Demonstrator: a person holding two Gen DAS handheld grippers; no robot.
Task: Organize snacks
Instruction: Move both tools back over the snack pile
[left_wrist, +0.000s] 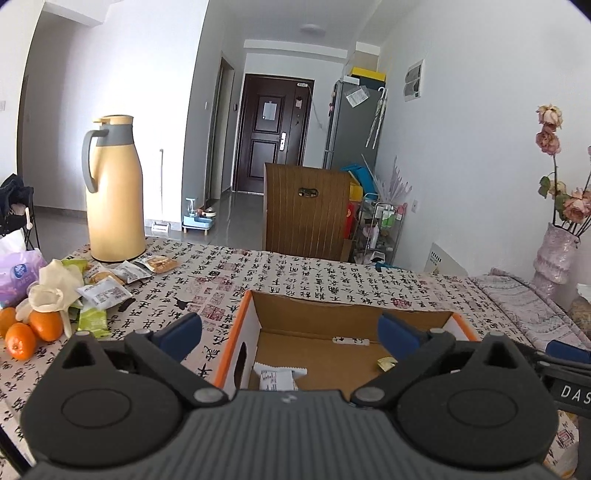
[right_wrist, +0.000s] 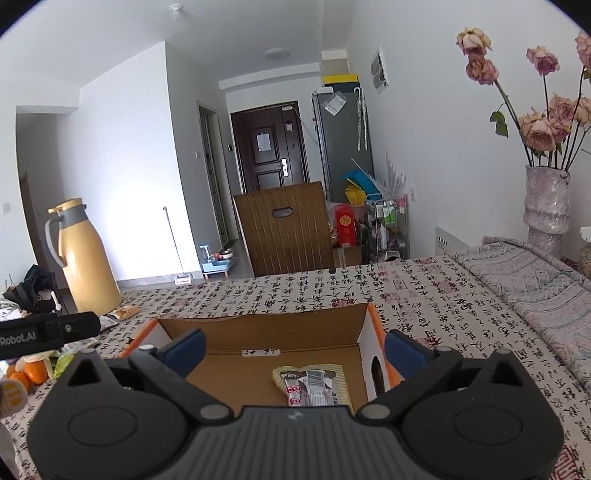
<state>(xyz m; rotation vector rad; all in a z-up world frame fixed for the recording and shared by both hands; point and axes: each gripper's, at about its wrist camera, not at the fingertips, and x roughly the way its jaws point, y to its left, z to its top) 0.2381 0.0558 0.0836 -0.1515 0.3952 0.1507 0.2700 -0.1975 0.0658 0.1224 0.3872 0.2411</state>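
The cardboard box (left_wrist: 354, 325) sits open on the table in front of me, its outer walls white with orange edges and an oval hand hole in each short side. Inside it, on the brown floor, a white snack packet (left_wrist: 279, 376) lies near my left side, and a striped packet with red print (right_wrist: 314, 384) lies toward the right wall; a small yellow wrapper (left_wrist: 386, 362) rests near the middle. My left gripper (left_wrist: 290, 332) hangs over the near edge of the box with its blue pads spread wide and nothing between them. My right gripper (right_wrist: 295, 345) is spread just as wide above the same box, also holding nothing, and its dark body shows at the edge of the other camera's view. Off to my left, well apart from the box, the loose snack packets (left_wrist: 107, 291) lie in a heap on the tablecloth (left_wrist: 295, 269), which is printed with black characters and red seals. Just beside that heap are a crumpled pale glove (left_wrist: 55, 288), a few oranges (left_wrist: 33, 328) and a purple pack (left_wrist: 18, 277). Behind them a tall yellow jug (left_wrist: 116, 192) with a grey handle stands upright. On my far right a pale vase (right_wrist: 546, 206) holds dried roses, and past the table a wooden chair back (right_wrist: 284, 232) faces a dark door (right_wrist: 269, 147).
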